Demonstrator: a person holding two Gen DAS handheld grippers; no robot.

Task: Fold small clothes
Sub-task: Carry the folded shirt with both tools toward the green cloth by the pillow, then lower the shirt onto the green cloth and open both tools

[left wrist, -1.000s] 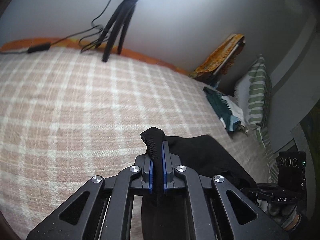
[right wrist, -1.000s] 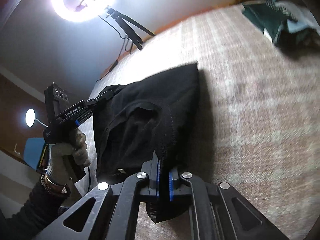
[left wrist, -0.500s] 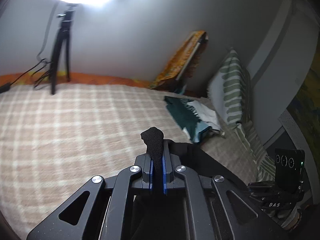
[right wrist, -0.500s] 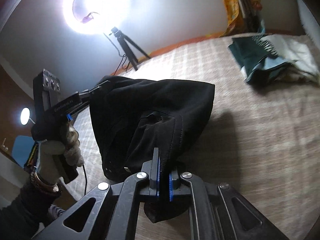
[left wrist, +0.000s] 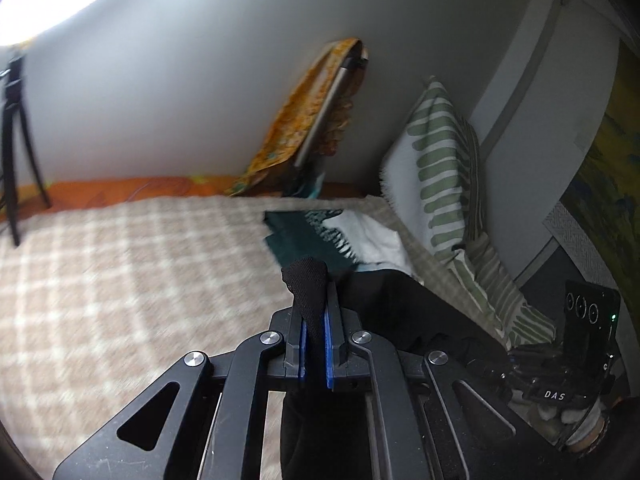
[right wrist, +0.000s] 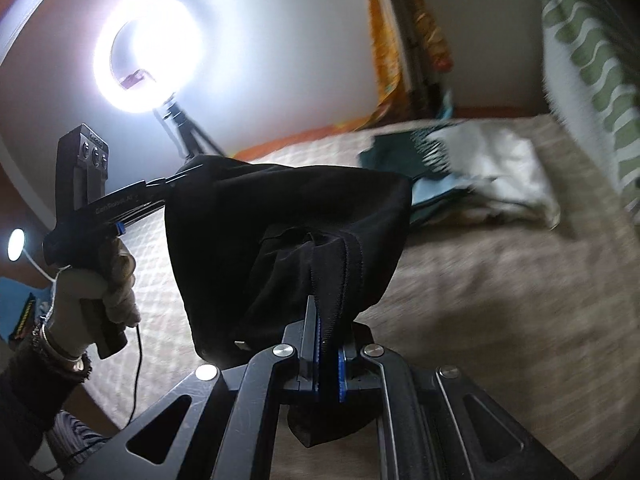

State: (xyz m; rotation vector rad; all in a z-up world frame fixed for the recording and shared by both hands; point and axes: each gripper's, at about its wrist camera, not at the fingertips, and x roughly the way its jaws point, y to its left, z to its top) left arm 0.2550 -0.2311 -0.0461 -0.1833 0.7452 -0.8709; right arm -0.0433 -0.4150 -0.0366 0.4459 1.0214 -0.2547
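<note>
Between the blue pads of the left gripper (left wrist: 316,320) a bunched corner of the black garment (right wrist: 280,240) is pinched tight, a knob of knit cloth poking out past the fingertips. The right gripper (right wrist: 328,344) is likewise clamped on a stitched hem of the same garment, so the 2 tools share the load and the cloth hangs slack between them, clear of the checked blanket (left wrist: 120,272) below. In the right wrist view the person's gloved left hand (right wrist: 96,292) grips the other tool's handle, and the cloth sags into a pouch with a thicker band, perhaps a waistband, running down toward the right jaws.

Farther out, a teal and white pile of clothes (right wrist: 472,168) lies on the blanket near the striped pillow (left wrist: 436,168); a ring light (right wrist: 148,52) on a tripod stands at the far side of the bed.

The step in hand looks like carrying the piece through the air, either to spread it or to bring it to the pile; which one I cannot tell. To do it well, I would draw the 2 grips apart until the top edge runs taut and level, so the pouch flattens. Then lower the hanging edge onto the blanket first and lay the rest down after it, with both pinches kept firm until the cloth rests flat.
</note>
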